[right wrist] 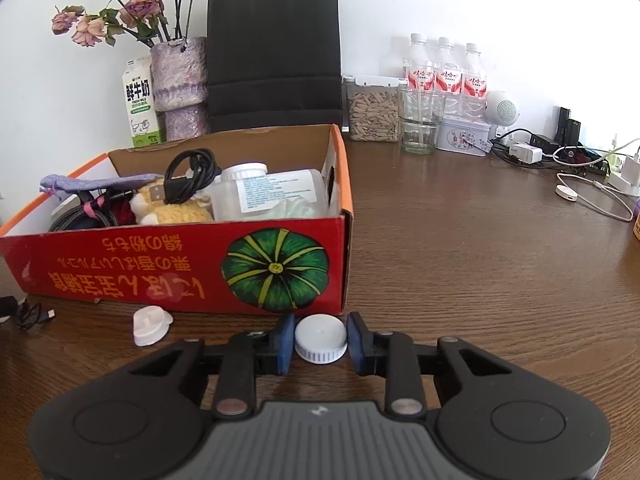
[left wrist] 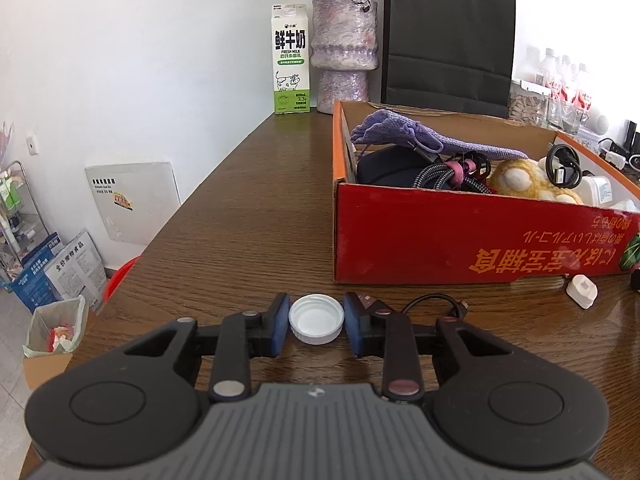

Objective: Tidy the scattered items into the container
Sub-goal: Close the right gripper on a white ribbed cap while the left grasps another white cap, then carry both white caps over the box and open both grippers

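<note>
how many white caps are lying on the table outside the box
2: an upturned cap between the left gripper pads, and a top-up cap between the right gripper pads, before the box.

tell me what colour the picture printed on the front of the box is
A dark green pumpkin with yellow stripes, printed on the red box; clearest in the right wrist view.

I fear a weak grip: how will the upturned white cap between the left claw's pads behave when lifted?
The white cap looks like thin hollow plastic, so probably light and stiff. Its ribbed rim may help the left claw hold it, though a round side touches flat pads only narrowly and might pivot. If dropped on edge, it could roll across the table.
</note>
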Motion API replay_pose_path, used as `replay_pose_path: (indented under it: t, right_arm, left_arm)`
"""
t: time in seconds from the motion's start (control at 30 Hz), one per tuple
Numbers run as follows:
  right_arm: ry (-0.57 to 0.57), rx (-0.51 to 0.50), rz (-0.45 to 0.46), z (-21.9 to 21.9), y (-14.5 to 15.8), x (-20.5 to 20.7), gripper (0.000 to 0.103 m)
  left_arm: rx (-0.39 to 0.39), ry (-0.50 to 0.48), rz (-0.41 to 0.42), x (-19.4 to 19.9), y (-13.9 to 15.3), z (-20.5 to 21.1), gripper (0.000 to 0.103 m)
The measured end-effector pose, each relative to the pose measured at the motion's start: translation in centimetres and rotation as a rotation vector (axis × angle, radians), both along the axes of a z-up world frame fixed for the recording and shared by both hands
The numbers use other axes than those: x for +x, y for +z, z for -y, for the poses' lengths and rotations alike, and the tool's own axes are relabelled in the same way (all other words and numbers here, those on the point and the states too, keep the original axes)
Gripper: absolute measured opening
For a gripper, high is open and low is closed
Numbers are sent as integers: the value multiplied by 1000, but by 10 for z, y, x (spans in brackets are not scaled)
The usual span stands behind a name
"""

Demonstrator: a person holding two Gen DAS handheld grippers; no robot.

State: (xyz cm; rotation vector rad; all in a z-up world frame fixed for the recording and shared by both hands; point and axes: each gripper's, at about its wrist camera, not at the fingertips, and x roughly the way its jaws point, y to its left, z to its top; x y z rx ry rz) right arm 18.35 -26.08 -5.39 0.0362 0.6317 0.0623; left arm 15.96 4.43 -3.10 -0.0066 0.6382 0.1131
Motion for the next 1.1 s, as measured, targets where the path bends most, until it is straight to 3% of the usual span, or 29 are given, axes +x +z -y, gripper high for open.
replay_pose_path:
  t: [0.27, 0.47, 0.73, 0.9, 1.1]
  right_arm:
    - [-3, 10, 6, 2, 0, -3, 27]
    - [1, 11, 60, 2, 4, -12, 27]
    - [27, 0, 121, -3, 10, -30, 27]
    - [83, 27, 204, -8, 26, -51, 27]
    - [143, 51, 332, -29, 58, -38, 27]
  left_arm:
    - [-10, 6, 3, 0, 0, 0, 29]
    - [-46, 42, 27, -4, 1, -6, 29]
    - [-47, 30, 154, -31, 12, 0, 29]
    - [-78, -3, 258, -44, 39, 9, 29]
    - [-111, -35, 393, -25, 72, 45, 29]
